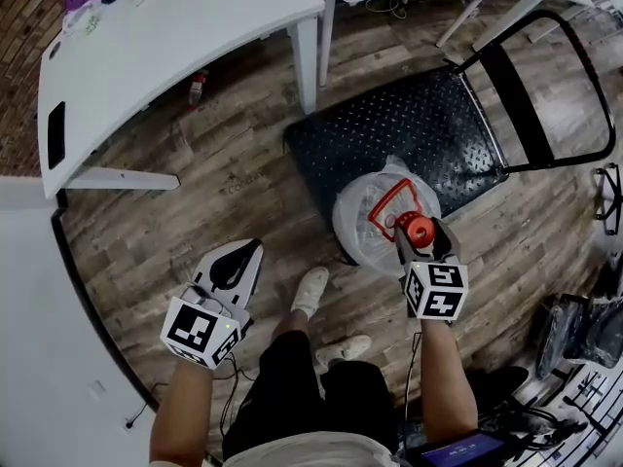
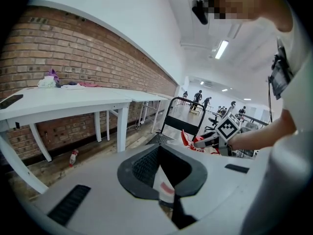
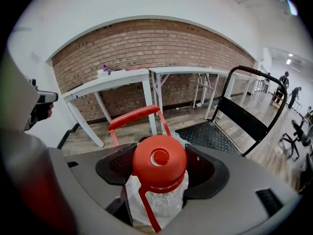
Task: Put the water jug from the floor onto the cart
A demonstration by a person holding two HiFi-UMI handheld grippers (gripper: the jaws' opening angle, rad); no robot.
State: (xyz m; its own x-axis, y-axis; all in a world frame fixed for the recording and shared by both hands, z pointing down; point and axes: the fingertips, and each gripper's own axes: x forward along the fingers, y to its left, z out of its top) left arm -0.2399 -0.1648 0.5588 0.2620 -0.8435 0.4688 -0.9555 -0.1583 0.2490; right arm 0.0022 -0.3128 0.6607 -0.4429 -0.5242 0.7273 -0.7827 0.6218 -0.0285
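A: What has the right claw (image 3: 159, 161) got?
B: Its jaws are clamped on the neck of the jug (image 3: 155, 199), one to each side, just under the red cap (image 3: 159, 156). The red handle (image 3: 134, 115) stands up behind the cap.
A: And the left claw (image 2: 157, 148)?
B: Its tips meet, with nothing between them. It is out to the left, well apart from the jug, above the floor (image 1: 224, 183) near a shoe (image 1: 311, 288).
A: Where is the jug?
B: Upright at the near edge of the cart (image 1: 389, 125). From the head view it overlaps both the deck's edge and the floor; I cannot tell what its base rests on.
A: Farther out?
B: A white worktop (image 1: 165, 47) beyond the cart, along a brick wall (image 3: 146, 45).
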